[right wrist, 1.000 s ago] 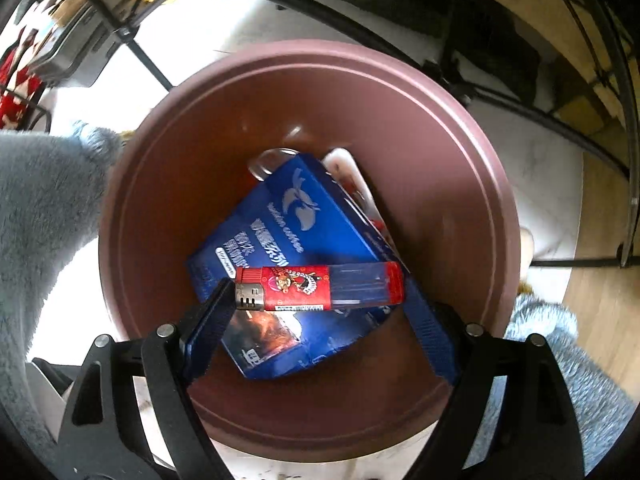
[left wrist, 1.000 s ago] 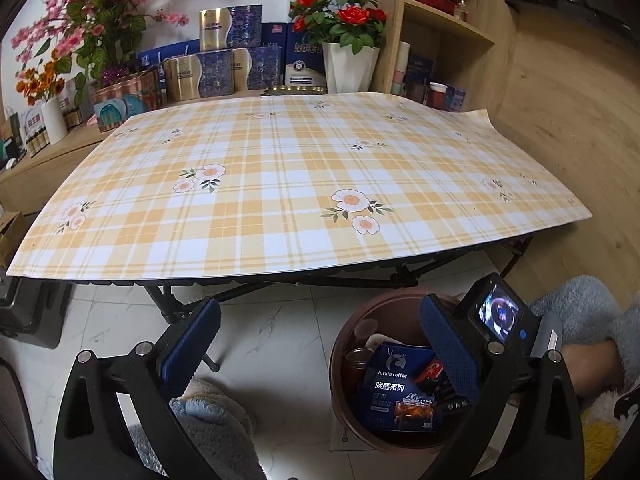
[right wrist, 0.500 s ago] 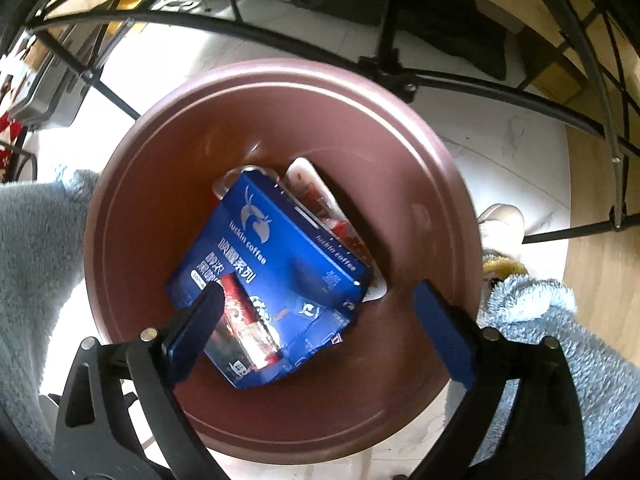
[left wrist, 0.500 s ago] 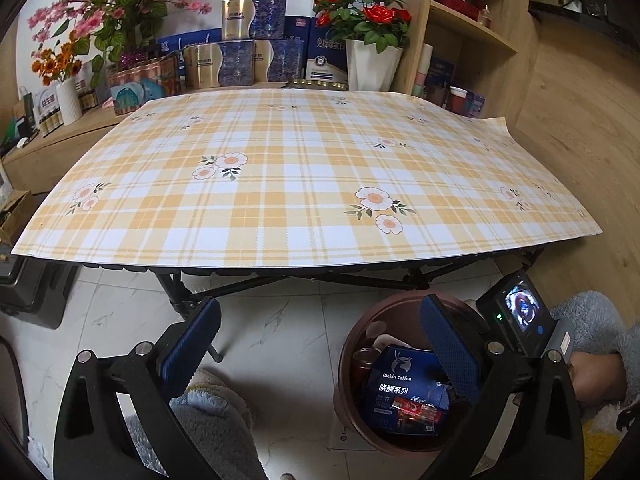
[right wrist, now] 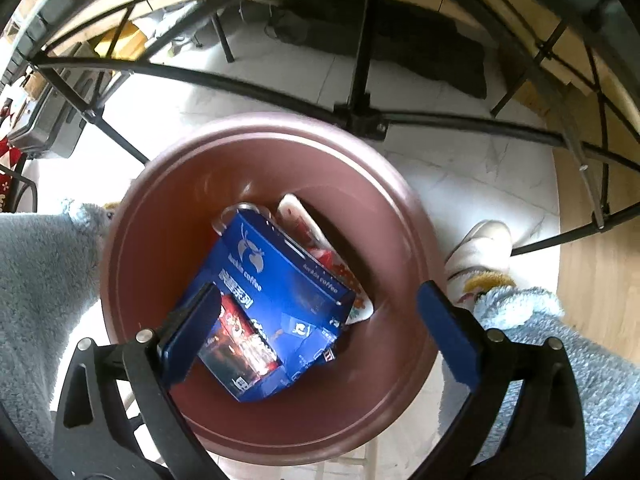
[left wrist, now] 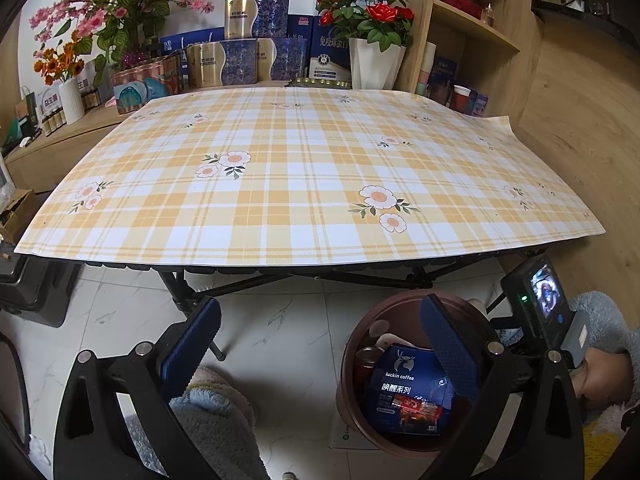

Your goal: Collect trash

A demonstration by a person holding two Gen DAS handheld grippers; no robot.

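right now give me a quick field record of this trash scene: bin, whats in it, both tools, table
bin: brown round bin on the floor by the table
contents: blue coffee box, red lighter lying on it, a can and other wrappers
right tool: over the bin, open, nothing between its fingers
left tool: open, empty, aimed at the table edge
table: plaid flowered cloth, no trash seen on it

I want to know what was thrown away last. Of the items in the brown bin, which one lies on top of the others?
The red lighter: it rests on the blue coffee box, which covers the other trash.
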